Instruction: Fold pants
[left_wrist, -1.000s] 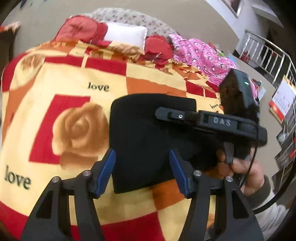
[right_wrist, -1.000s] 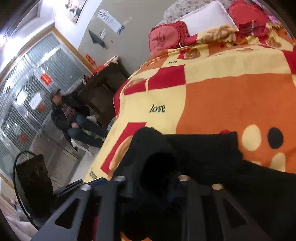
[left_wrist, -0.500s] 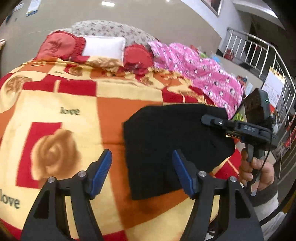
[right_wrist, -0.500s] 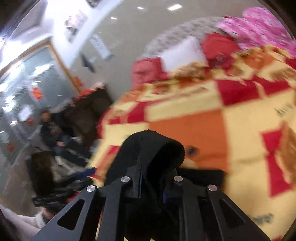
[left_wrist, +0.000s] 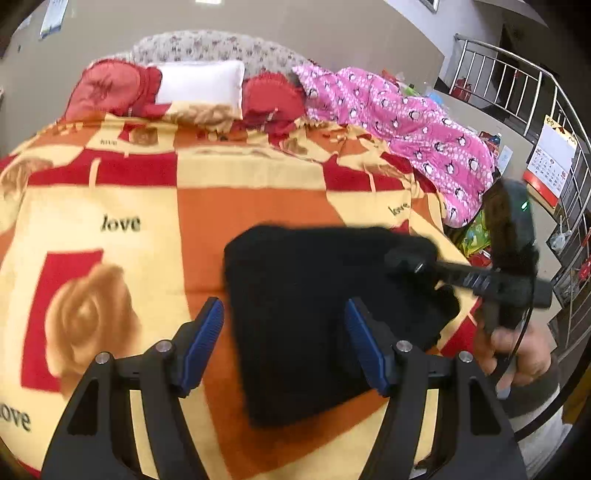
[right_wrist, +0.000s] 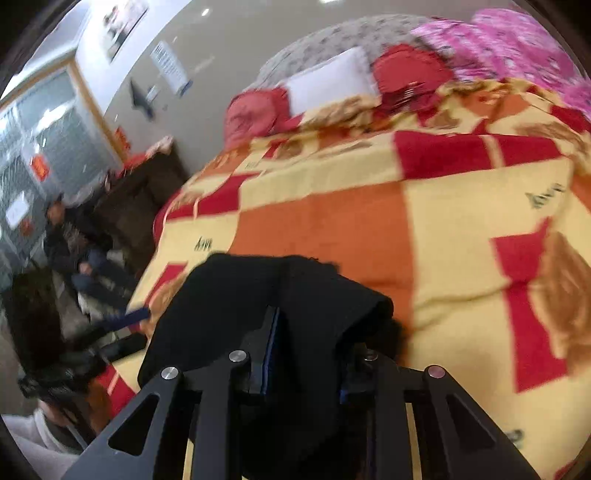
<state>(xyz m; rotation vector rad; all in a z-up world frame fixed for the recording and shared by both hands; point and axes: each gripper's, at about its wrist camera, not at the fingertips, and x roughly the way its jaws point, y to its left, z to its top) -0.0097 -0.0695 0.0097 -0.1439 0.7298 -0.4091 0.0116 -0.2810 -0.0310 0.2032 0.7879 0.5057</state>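
Pants (left_wrist: 314, 314), black and already folded small, lie on the bed's blanket (left_wrist: 258, 206), carried rightward over the last second by the right hand-held gripper (right_wrist: 306, 354), clamped on their edge (folding looks nearly finished). Only the left view shows the left hand-held gripper (left_wrist: 284, 343) agape, empty.

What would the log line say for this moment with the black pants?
task: fold pants | black pants: folded on blanket | right gripper: shut on pants edge | left gripper: open above pants
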